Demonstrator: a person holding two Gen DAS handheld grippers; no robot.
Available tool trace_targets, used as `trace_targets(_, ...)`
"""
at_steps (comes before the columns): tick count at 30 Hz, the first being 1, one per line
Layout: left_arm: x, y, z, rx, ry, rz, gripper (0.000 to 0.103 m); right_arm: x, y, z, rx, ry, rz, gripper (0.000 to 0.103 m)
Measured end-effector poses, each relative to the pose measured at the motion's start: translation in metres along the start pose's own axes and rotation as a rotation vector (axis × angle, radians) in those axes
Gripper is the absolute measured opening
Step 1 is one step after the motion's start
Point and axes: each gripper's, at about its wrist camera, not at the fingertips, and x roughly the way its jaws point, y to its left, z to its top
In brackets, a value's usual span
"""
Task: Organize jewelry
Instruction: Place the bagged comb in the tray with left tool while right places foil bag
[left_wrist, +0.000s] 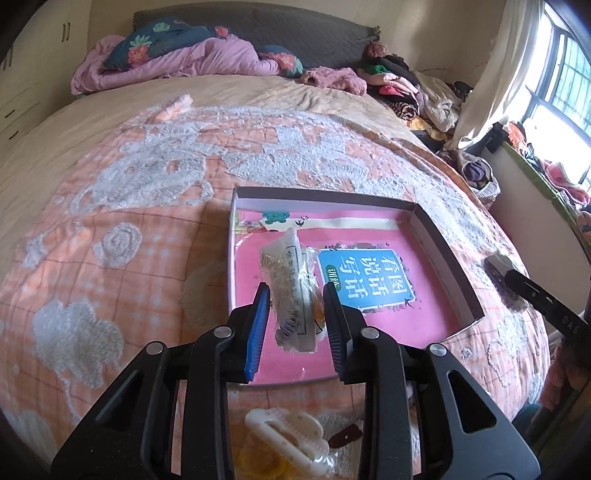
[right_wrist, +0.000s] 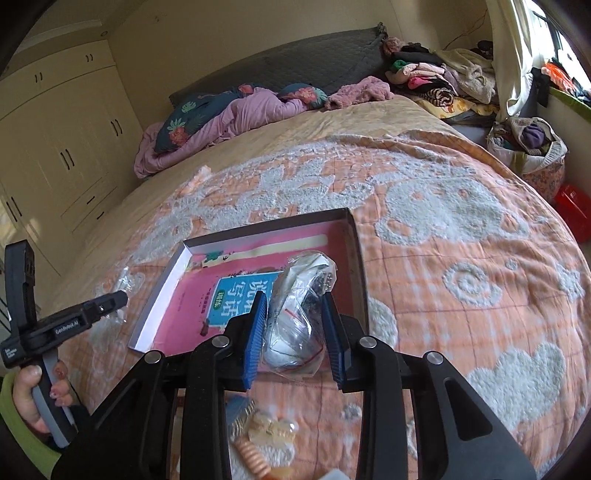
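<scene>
A shallow open box (left_wrist: 448, 236) with a pink book inside lies on the orange bedspread; it also shows in the right wrist view (right_wrist: 356, 251). My left gripper (left_wrist: 297, 317) is shut on a clear plastic bag of jewelry (left_wrist: 291, 288) and holds it over the box's near left part. My right gripper (right_wrist: 295, 325) is shut on a second clear bag with dark beads and a white item (right_wrist: 299, 314), over the box's near right edge. The left gripper also shows at the left of the right wrist view (right_wrist: 114, 299).
Loose hair clips and small jewelry pieces lie on the bedspread just below the left gripper (left_wrist: 291, 435) and below the right gripper (right_wrist: 266, 439). Rumpled purple bedding (left_wrist: 177, 62) and a clothes pile (left_wrist: 406, 88) sit at the bed's far end. Wardrobes (right_wrist: 55, 147) stand left.
</scene>
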Motion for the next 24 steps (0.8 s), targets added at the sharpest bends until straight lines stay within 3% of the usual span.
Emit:
trace_targets(15, 0.042, -0.009, -0.008, 0.029, 0.064, 0.011, 0.022, 0.048, -0.002, 0.002, -0.001, 0.051, -0.040, 0.029)
trace_targets(24, 0.047, -0.010, -0.010, 0.049, 0.066, 0.036, 0.022, 0.066, -0.006, -0.011, -0.019, 0.096, -0.098, 0.032)
